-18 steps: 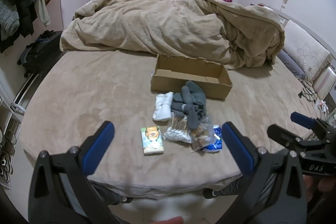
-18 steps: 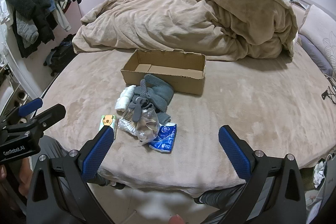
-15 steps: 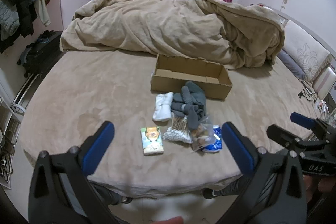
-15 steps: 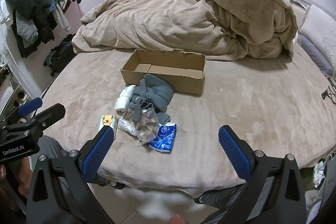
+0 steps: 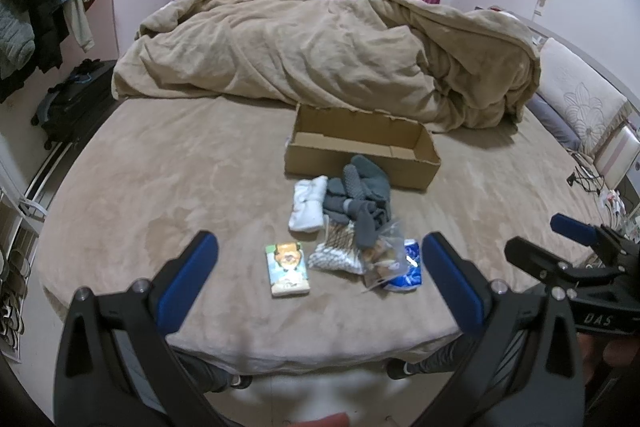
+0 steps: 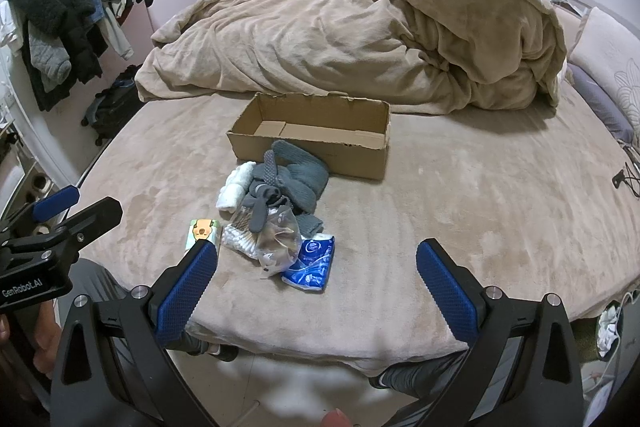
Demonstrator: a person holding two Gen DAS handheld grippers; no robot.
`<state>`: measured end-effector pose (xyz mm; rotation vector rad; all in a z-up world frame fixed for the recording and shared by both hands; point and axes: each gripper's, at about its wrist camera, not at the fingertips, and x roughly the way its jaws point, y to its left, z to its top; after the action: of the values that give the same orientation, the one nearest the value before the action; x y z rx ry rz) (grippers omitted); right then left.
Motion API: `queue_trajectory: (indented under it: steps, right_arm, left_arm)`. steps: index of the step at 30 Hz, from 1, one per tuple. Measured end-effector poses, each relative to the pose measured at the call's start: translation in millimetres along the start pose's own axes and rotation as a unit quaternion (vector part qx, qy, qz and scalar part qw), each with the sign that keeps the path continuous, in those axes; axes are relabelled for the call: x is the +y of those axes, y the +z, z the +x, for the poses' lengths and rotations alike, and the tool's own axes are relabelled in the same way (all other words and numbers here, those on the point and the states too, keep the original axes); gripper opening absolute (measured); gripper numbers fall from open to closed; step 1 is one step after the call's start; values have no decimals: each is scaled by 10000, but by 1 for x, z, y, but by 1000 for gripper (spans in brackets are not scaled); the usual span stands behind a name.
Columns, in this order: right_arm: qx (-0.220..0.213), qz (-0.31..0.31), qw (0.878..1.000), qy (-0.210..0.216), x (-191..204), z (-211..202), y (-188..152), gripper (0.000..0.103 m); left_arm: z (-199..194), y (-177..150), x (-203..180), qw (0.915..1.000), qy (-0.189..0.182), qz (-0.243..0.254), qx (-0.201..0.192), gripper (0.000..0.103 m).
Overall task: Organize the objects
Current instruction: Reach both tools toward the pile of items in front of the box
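An open cardboard box sits empty on the beige bed. In front of it lies a heap: grey socks, a white rolled cloth, a bag of cotton swabs, a clear bag, a blue tissue pack and a small cartoon packet. My left gripper is open and empty at the bed's near edge. My right gripper is open and empty to its right.
A crumpled beige duvet fills the far half of the bed. Clothes hang on a rack at the left wall, a black bag below. Pillows and cables lie at the right. Pink curtains hang behind.
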<state>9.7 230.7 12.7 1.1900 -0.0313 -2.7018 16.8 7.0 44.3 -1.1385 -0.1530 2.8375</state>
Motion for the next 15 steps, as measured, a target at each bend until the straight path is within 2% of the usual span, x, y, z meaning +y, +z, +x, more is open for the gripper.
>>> queue_trajectory:
  steps: [15]
  right_arm:
    - [22, 12, 10000, -6, -2, 4, 0, 102]
  left_arm:
    - [4, 0, -1, 10000, -21, 49, -34, 103]
